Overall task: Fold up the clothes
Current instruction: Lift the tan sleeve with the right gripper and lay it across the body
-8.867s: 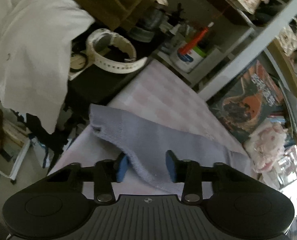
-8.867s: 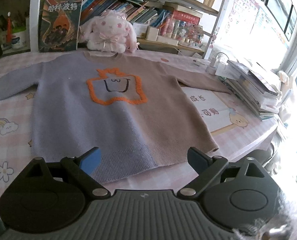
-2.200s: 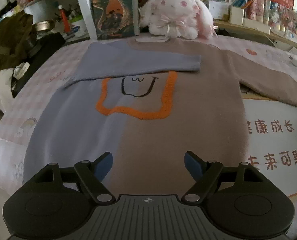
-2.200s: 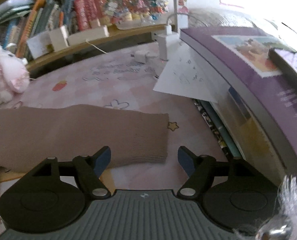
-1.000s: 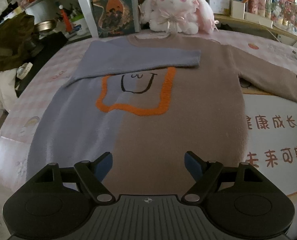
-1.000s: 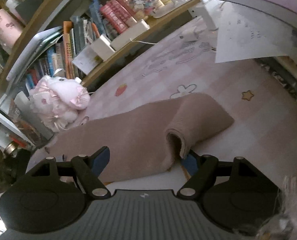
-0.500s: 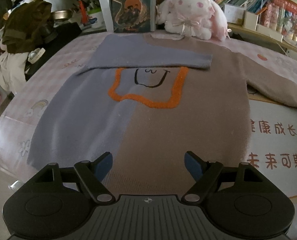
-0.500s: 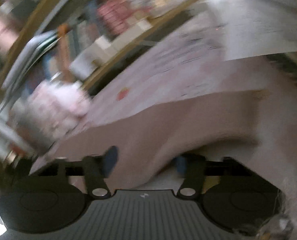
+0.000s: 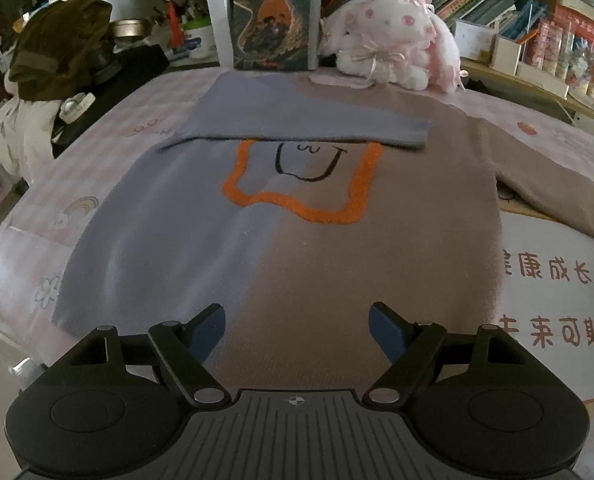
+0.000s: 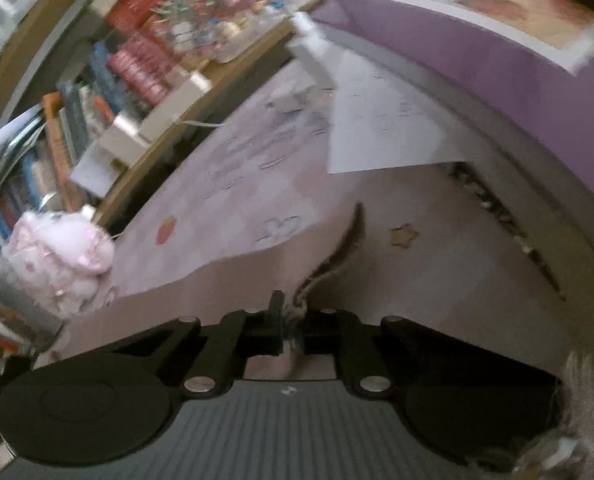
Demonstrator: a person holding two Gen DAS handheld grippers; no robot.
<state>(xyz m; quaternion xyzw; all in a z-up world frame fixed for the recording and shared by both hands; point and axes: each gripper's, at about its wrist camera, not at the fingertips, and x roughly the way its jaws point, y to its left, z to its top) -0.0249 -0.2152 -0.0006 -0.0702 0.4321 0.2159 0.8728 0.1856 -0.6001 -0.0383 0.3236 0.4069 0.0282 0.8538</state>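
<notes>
A sweater (image 9: 297, 240), half lavender and half tan with an orange outline on the chest, lies flat on the pink checked table (image 9: 109, 128). Its lavender sleeve (image 9: 297, 130) is folded across the chest. The tan sleeve (image 9: 557, 196) stretches to the right. My left gripper (image 9: 297, 330) is open and empty above the sweater's hem. In the right wrist view my right gripper (image 10: 291, 320) is shut on the cuff of the tan sleeve (image 10: 201, 292), which is lifted off the table.
A pink plush rabbit (image 9: 393, 48) and a book (image 9: 275, 12) stand behind the collar, under shelves of books. A dark garment pile (image 9: 61, 56) sits at the far left. A purple stack of books (image 10: 497, 80) and a paper sheet (image 10: 381, 132) lie right of the right gripper.
My right gripper has closed on the tan sleeve cuff and lifted it; a second ago its jaws were open around the cuff. My left gripper has drawn back slightly, staying open.
</notes>
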